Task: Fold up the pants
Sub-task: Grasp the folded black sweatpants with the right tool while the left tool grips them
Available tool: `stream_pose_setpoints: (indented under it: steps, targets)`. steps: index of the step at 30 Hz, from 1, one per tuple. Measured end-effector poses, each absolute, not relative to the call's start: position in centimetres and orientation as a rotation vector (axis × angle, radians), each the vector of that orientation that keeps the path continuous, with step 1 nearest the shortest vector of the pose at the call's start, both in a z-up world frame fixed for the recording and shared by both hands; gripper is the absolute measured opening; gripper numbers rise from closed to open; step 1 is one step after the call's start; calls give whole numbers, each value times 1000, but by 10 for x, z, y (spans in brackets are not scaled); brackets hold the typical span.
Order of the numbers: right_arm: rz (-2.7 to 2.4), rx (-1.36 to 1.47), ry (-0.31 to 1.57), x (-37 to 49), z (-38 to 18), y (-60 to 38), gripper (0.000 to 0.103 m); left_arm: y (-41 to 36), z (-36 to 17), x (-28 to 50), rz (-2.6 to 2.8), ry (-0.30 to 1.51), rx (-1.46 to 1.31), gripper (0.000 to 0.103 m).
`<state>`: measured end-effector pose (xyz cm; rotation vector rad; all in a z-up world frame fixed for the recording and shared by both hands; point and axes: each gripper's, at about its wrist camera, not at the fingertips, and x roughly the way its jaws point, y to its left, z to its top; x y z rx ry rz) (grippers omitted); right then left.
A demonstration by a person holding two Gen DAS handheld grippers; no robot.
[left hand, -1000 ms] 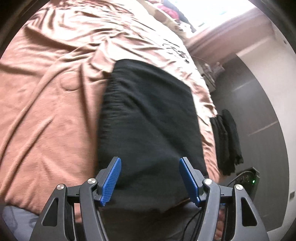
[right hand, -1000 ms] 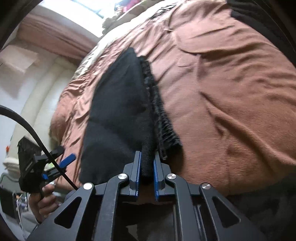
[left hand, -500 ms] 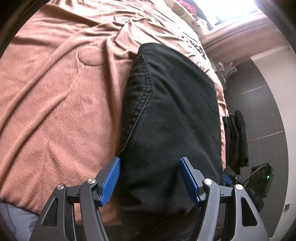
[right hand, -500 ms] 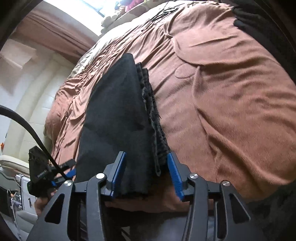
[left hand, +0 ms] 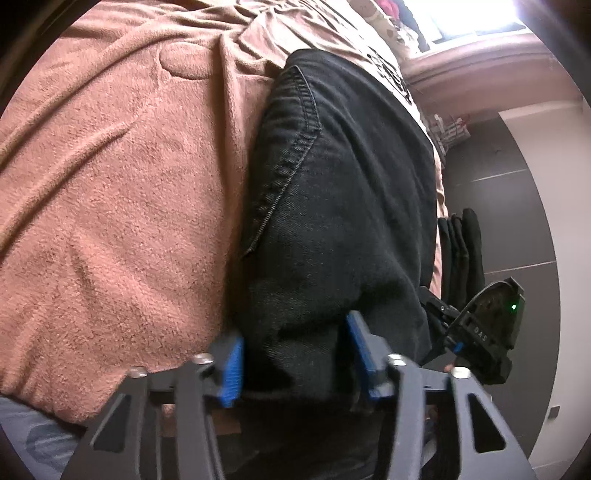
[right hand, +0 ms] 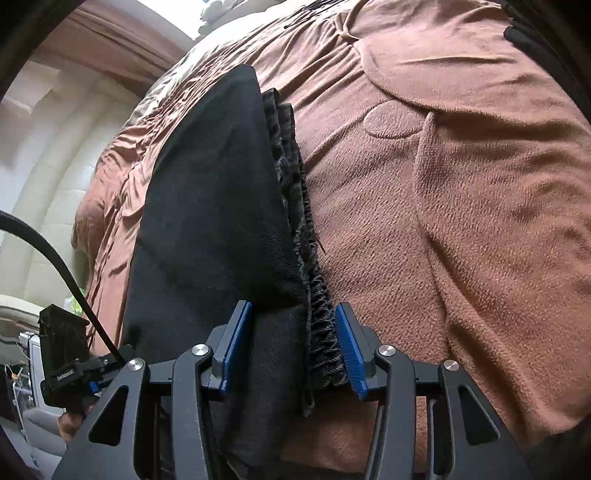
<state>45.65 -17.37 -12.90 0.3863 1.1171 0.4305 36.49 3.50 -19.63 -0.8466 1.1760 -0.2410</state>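
Black denim pants (left hand: 343,206) bunch between your closing left gripper (left hand: 295,354) fingers for folding; right gripper (right hand: 291,347) fingers stand apart.

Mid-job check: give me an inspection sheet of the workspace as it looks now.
Surface: bed under a rumpled brown blanket.
Job's things: black pants, folded, lying on the blanket.
Clutter: dark garments at the bed's edge.
Grippers: left gripper closing, pants fabric between its pads; right gripper straddles the pants' elastic waistband, pads apart.
Cables: black cable running to the left gripper.
Surroundings: bright window, dark tiled floor.
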Motion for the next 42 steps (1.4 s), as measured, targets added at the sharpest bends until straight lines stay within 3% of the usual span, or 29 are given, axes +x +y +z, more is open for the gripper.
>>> stream_pose_setpoints:
  steps: [1, 3, 7, 24, 29, 31, 32, 33, 35, 42]
  targets:
    - [432, 396, 1116, 456, -129, -175, 43, 36, -193, 364, -242, 1171, -840, 31]
    - [434, 402, 1110, 453, -127, -175, 40, 37, -184, 362, -251, 1147, -826, 24]
    - [433, 413, 1105, 448, -124, -172, 36, 45, -166, 357, -249, 1123, -805, 21]
    - [579, 515, 1179, 417, -147, -136, 33, 99, -143, 322, -135, 1162, -722, 20]
    - [613, 518, 1195, 428, -152, -140, 33, 101, -151, 329, -68, 1245, -584, 27]
    - [634, 557, 1190, 436, -154, -147, 36, 107, -151, 330, -75, 1238, -585, 38]
    - [635, 567, 1178, 439, -154, -150, 43, 109, -150, 332, -68, 1234, -571, 42]
    - [633, 583, 1156, 445, -153, -155, 57, 112, -149, 333, -60, 1227, -557, 49]
    - [627, 605, 1126, 453, -153, -162, 68, 116, -145, 338, -43, 1205, -538, 52]
    - [642, 665, 1111, 496, -168, -164, 68, 129, -151, 370, -60, 1192, -566, 52]
